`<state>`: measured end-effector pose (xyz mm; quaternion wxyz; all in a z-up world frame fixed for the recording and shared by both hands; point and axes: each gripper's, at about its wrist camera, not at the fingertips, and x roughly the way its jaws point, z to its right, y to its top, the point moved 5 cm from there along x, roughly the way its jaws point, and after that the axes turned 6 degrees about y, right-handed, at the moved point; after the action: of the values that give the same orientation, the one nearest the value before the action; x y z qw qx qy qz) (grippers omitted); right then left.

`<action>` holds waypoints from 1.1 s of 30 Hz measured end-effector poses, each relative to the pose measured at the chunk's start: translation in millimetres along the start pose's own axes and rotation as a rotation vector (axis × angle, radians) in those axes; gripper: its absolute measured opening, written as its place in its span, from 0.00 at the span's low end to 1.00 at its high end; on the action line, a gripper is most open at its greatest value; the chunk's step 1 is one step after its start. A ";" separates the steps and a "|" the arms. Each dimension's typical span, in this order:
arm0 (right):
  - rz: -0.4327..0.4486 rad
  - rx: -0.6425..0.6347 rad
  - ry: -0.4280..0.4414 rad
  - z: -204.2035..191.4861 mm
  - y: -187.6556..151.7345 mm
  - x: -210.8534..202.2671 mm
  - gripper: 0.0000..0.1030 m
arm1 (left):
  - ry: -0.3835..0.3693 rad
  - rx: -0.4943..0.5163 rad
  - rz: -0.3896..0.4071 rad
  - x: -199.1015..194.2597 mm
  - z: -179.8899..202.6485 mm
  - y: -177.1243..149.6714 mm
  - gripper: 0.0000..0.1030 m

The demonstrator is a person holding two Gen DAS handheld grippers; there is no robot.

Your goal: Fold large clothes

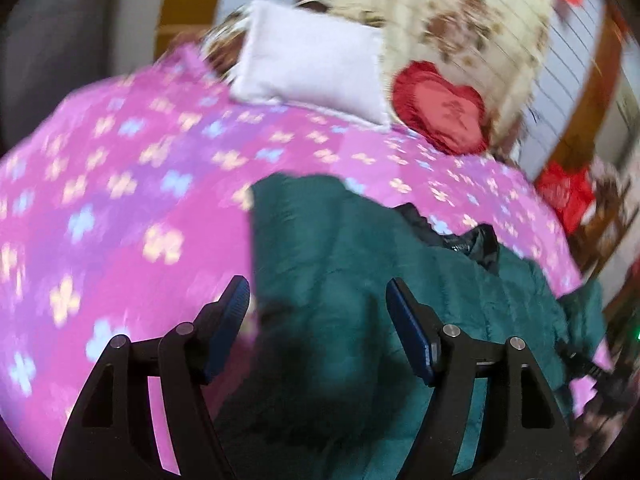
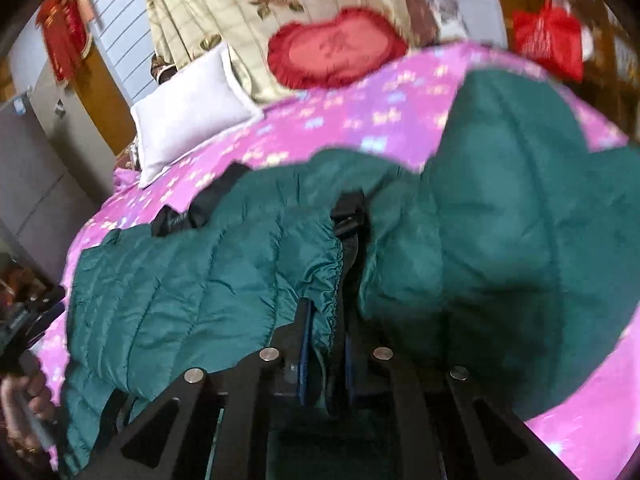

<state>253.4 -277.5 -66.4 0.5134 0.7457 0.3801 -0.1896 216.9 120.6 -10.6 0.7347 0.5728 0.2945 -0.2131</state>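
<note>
Teal quilted nylon fills the lower middle of your left wrist view: the large teal puffer jacket (image 1: pixel 340 264) lies spread on the pink fleece blanket with pale flower print (image 1: pixel 120 184) that covers the bed. Your left tool (image 1: pixel 318 320) hovers over the jacket with its blue-padded fingers (image 1: pixel 412 332) spread wide and nothing between them. A black inner lining with a label (image 1: pixel 468 240) shows at the jacket's far edge. Beyond the jacket, a white rectangular pillow (image 1: pixel 312 68) and a red heart-shaped cushion (image 1: pixel 440 108) rest at the head of the bed, touching each other, against a cream floral quilt (image 1: pixel 452 24). The whole frame is blurred.

From your right wrist view, the same jacket (image 2: pixel 500 208) stretches across most of the frame, one quilted half lying to the left and a smoother mound to the right, with the black lining (image 2: pixel 352 216) exposed in the fold between them. Your right tool (image 2: pixel 326 344) is clamped on a gathered teal edge of the jacket, the fabric pinched between its two blue pads (image 2: pixel 305 332). The pink blanket (image 2: pixel 360 112) shows beyond and at lower right. The white pillow (image 2: pixel 188 112) sits at upper left and the red heart cushion (image 2: pixel 336 48) near the top centre, both before the cream quilt (image 2: pixel 240 12). Your left hand (image 2: pixel 24 408) appears at the lower left edge, beside the jacket's hem.
</note>
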 end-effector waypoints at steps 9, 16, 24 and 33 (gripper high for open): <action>0.187 -0.050 -0.092 -33.8 24.7 -54.6 0.35 | 0.014 0.041 -0.137 39.5 -3.1 -11.8 0.50; 0.099 -0.179 -0.098 -88.9 16.0 -12.1 0.42 | 0.014 0.038 -0.140 41.5 -2.0 -14.7 0.51; -0.024 -0.144 -0.207 -45.0 2.9 38.6 0.43 | 0.019 0.021 -0.153 47.2 -6.0 -23.4 0.75; -0.046 -0.193 -0.119 -58.8 0.4 44.1 0.79 | 0.002 -0.031 -0.133 41.3 -13.7 -21.6 0.77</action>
<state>275.6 -207.7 -72.3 0.5999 0.6713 0.3825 -0.2076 230.6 129.3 -56.3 0.7275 0.5407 0.3358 -0.2563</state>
